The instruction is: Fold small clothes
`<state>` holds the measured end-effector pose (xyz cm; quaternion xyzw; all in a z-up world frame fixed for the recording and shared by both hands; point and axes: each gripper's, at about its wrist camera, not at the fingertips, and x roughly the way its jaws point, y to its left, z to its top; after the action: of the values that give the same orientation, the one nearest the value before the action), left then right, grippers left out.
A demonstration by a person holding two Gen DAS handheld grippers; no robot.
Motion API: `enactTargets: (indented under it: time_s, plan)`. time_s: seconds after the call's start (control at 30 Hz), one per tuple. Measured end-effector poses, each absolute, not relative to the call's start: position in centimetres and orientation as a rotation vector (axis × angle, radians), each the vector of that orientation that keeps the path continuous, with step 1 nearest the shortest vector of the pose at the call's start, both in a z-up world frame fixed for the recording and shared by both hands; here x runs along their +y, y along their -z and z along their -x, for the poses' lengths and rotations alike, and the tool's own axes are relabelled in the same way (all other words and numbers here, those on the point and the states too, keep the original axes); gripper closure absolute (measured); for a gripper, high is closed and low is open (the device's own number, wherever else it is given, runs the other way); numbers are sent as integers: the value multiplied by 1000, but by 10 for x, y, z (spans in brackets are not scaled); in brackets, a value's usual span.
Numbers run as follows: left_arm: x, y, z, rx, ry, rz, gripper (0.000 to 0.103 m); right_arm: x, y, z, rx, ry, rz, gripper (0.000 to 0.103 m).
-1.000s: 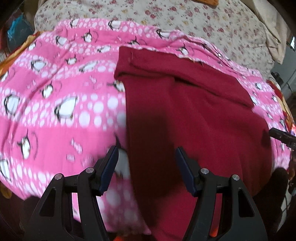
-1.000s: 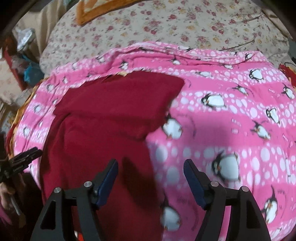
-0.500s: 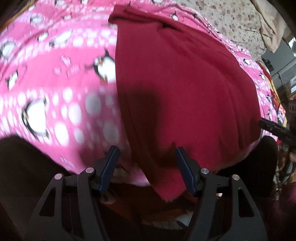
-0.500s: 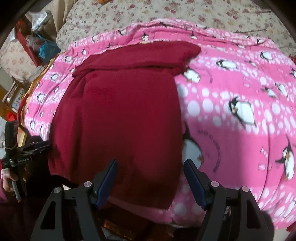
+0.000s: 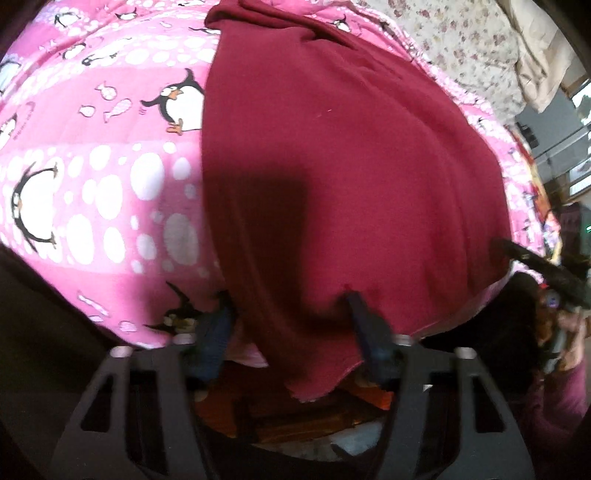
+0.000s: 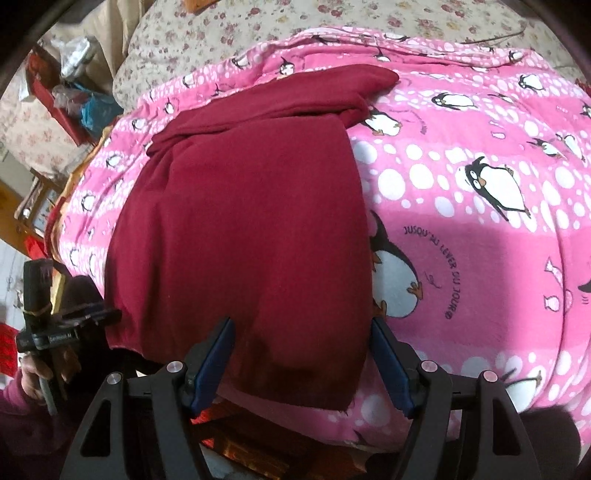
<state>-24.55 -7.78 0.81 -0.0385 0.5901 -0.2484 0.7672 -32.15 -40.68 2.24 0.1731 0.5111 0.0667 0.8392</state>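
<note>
Grasp step, first fold pending. Red garment (image 6: 243, 221) lies flat on the pink blanket (image 6: 480, 221), hem hanging over the bed's near edge. Left tongs (image 5: 288, 314) closing around the hem's left corner, not yet pinching. Right tongs (image 6: 301, 354) apart, straddling the right corner. Next: both clamp, then lift the hem toward the far edge.

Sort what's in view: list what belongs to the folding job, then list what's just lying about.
Job: dark red garment; left tongs, closing around its near corner; right tongs, open at the other corner.
Lying about: penguin blanket; floral bedding; bagged clutter.
</note>
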Motion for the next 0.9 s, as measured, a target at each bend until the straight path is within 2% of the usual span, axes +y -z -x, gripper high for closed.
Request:
enactTargets:
  time_s: [0.03,0.07,0.1,0.17,0.43,0.67,0.8,0.9]
  plan:
    - [-76,-8,245,1277,531,82,82,-406,-21,321,1071,-135,-356,37]
    - [-74,-9,244,1277,553,105,94,-403,-21,320,1072,-125,-330,53]
    - [-73,-11,243,1277,566,120,95,-399,-22,319,1075,-119,-285,60]
    - [-70,-19,244,1259,593,125,96,-394,-27,320,1068,-161,-268,89]
    - [-24,-64,260,1168,645,148,98,-372,-50,358,1099,-302,-241,93]
    - [-2,-53,261,1211,618,202,98,-351,-21,378,1189,-395,-334,94]
    - [-2,-60,258,1181,651,197,98,-352,-30,370,1171,-409,-362,94]
    - [-9,-49,253,1228,673,204,98,-359,-39,366,1149,-414,-389,94]
